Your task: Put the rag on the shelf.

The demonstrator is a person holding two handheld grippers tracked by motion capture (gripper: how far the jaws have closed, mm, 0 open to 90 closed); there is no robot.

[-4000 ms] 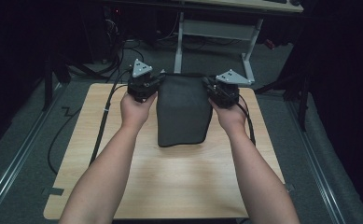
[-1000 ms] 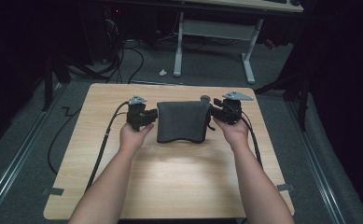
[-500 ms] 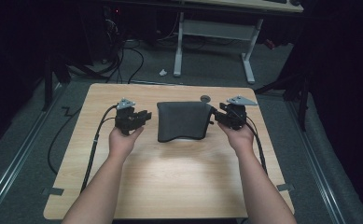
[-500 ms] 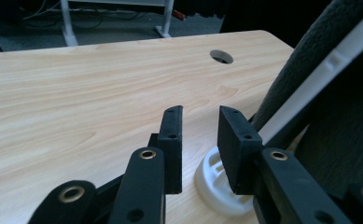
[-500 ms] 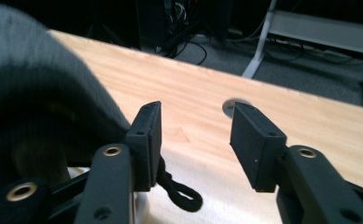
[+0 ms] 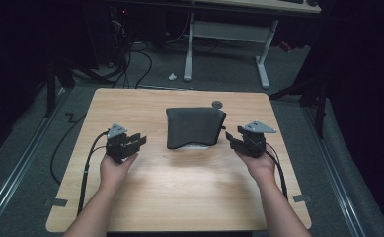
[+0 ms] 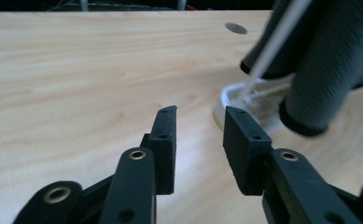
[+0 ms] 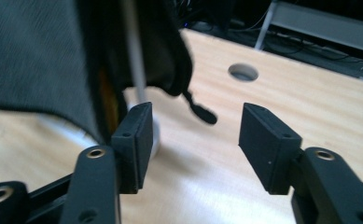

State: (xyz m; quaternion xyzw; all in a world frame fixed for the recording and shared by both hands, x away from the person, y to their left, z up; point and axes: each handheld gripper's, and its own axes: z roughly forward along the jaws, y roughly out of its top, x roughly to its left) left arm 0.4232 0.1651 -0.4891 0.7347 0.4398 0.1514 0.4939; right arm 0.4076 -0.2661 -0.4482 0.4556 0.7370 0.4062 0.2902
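Cloth point(image 6: 195, 127): folded in half, lying at table point(image 6: 130, 106) centre, released.
Left gripper point(image 6: 135, 142): my jaws just opening, empty, drawn left.
Right gripper point(image 6: 232, 141): jaws just spreading, empty, beside cloth's right edge.
Fold: done, I judge.

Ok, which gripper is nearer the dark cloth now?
Right. The right gripper sits just off the dark cloth at its right edge, jaws open. The left gripper is farther off to its left, also open.

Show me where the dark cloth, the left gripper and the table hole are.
dark cloth point(image 6: 194, 127), high view, middle of its top face
left gripper point(image 6: 139, 140), high view, between its jaw tips
table hole point(image 6: 217, 104), high view, its centre
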